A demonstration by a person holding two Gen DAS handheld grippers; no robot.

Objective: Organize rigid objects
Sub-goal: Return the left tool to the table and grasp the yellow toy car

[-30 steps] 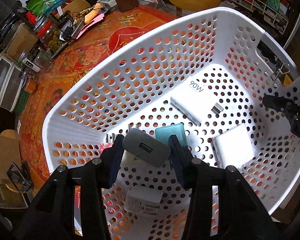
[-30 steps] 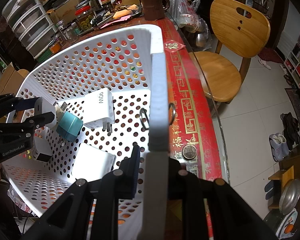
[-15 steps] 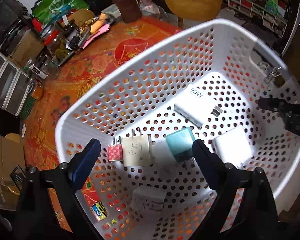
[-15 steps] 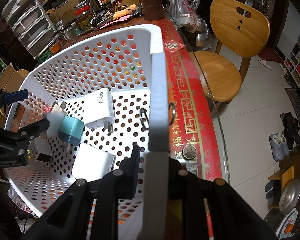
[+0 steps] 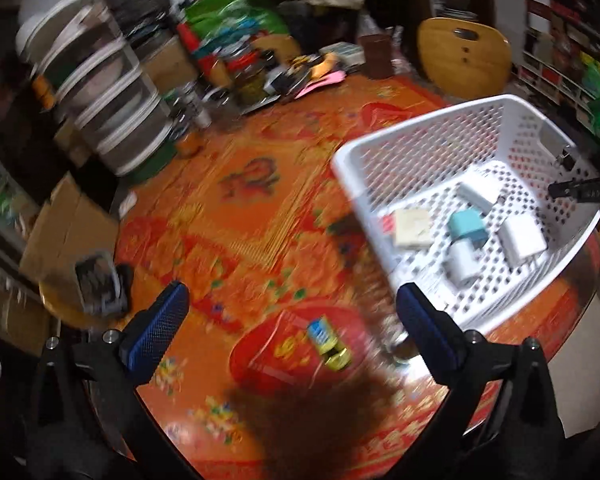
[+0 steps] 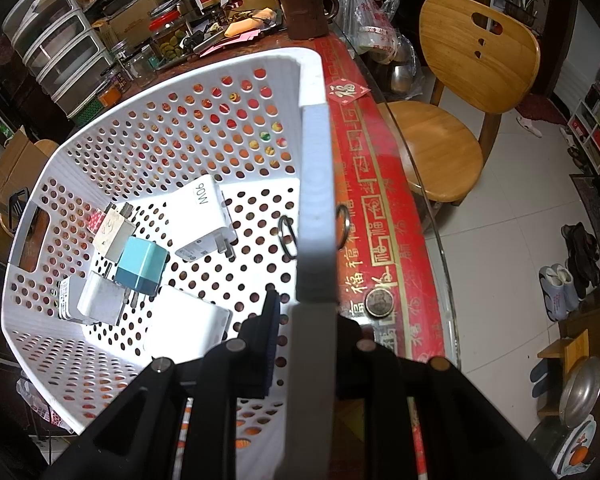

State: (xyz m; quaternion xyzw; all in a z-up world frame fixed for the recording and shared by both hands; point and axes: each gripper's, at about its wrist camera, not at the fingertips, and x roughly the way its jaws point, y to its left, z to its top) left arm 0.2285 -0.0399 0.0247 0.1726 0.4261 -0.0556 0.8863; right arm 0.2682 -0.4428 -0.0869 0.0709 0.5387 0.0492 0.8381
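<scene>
A white perforated basket (image 6: 180, 128) stands on the red patterned table; it also shows at the right of the blurred left wrist view (image 5: 428, 148). Inside lie several chargers: a white 90W one (image 6: 202, 218), a teal one (image 6: 142, 266) (image 5: 468, 226), a cream one (image 6: 112, 234) and white ones (image 6: 100, 298). My right gripper (image 6: 310, 320) is shut on the basket's near rim. My left gripper (image 5: 288, 320) is open and empty above the table, left of the basket. A small yellow and blue object (image 5: 326, 338) lies on the table between its fingers.
Clutter fills the table's far side: stacked clear drawers (image 6: 56, 52), jars, a brown mug (image 6: 304, 12), a green bag. A wooden chair (image 6: 460, 92) stands to the right. A coin (image 6: 379, 303) lies by the basket. A cardboard box (image 5: 68, 232) sits at the left.
My left gripper let go of the grey-white charger in the basket, opened wide, and has pulled up and left out of the basket. The right gripper has stayed on the rim.
</scene>
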